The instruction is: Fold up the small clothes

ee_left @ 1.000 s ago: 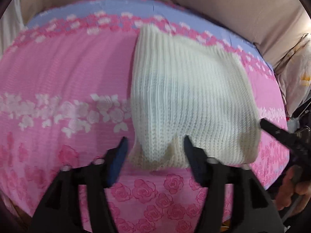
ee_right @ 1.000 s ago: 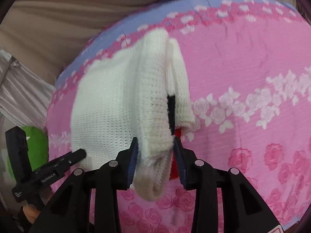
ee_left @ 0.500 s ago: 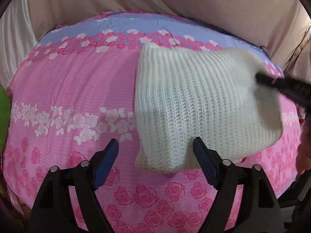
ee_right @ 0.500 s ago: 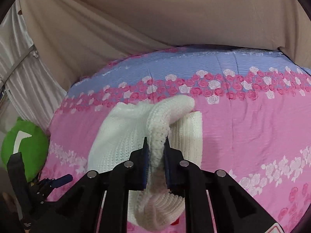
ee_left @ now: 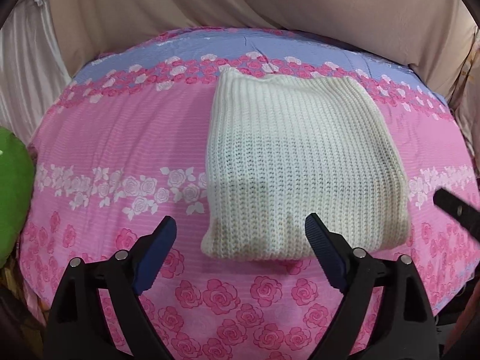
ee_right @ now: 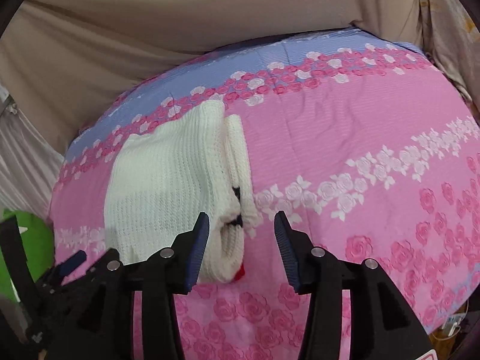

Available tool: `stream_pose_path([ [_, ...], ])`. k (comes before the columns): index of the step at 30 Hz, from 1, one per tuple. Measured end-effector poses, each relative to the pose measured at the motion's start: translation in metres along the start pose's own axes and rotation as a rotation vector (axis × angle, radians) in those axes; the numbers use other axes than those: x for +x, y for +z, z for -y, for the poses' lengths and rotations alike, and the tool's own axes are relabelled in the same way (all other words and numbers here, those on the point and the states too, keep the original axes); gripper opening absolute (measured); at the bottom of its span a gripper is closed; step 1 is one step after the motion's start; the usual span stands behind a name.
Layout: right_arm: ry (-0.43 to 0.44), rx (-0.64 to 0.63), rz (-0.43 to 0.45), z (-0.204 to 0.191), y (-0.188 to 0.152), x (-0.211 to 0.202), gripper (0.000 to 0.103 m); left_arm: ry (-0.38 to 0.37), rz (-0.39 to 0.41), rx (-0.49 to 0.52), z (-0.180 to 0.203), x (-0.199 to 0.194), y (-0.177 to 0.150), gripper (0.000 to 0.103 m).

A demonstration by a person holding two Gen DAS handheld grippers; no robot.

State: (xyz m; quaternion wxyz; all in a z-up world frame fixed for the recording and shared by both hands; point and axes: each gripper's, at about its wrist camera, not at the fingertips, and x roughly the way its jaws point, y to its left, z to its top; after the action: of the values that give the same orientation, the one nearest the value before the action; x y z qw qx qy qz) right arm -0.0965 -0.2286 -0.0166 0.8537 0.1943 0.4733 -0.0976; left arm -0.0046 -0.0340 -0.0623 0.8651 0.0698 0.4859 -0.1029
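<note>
Knitwear, a cream ribbed garment (ee_left: 303, 162), was seen lying folded into a thick rectangle on the pink rose-printed bed cover (ee_left: 120, 138), toward the far side near the blue band. The left tool (ee_left: 240, 234) was held above the garment's near edge with its jaws wide and opening, nothing pressed between them. The right tool (ee_right: 241, 231) was seen just beside the garment's right fold, its jaws opening, with the rolled edge lying between them but not pinched. A black and red detail was glimpsed inside that fold. The knit was judged soft, light and stretchy, thick enough to spring back, so any further fold would best be taken at a doubled edge or corner, gripped through all layers. A green cushion (ee_left: 12, 192) was noted at the left.
</note>
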Motion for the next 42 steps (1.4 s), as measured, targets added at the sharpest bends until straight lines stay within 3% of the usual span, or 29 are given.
stream_pose_path([
  [6, -0.093, -0.061, -0.001, -0.003, -0.027, 0.004, 0.05, 0.054, 0.014, 0.001, 0.006, -0.003, -0.007, 0.085],
  [10, -0.084, -0.045, -0.012, 0.0, -0.035, 0.002, 0.052, 0.063, 0.007, 0.008, 0.008, -0.004, -0.011, 0.087],
  [16, 0.001, -0.064, -0.044, -0.004, -0.034, 0.014, 0.052, 0.093, 0.005, 0.015, 0.003, -0.002, -0.018, 0.089],
  [20, -0.079, -0.197, -0.088, -0.018, -0.03, 0.055, 0.05, 0.136, -0.023, 0.008, -0.006, 0.014, -0.024, 0.089],
  [22, -0.113, -0.204, -0.108, -0.016, -0.03, 0.069, 0.047, 0.145, -0.045, 0.002, -0.01, 0.02, -0.026, 0.089],
  [25, -0.074, -0.108, -0.075, -0.012, -0.025, 0.036, 0.048, 0.133, -0.01, -0.018, -0.014, 0.005, -0.027, 0.089],
  [30, -0.117, -0.103, 0.032, -0.017, -0.036, -0.007, 0.052, 0.09, 0.016, -0.036, -0.006, -0.006, -0.024, 0.09],
  [42, -0.132, -0.141, 0.029, -0.023, -0.045, -0.006, 0.052, 0.079, 0.06, -0.01, 0.022, -0.016, -0.02, 0.09],
])
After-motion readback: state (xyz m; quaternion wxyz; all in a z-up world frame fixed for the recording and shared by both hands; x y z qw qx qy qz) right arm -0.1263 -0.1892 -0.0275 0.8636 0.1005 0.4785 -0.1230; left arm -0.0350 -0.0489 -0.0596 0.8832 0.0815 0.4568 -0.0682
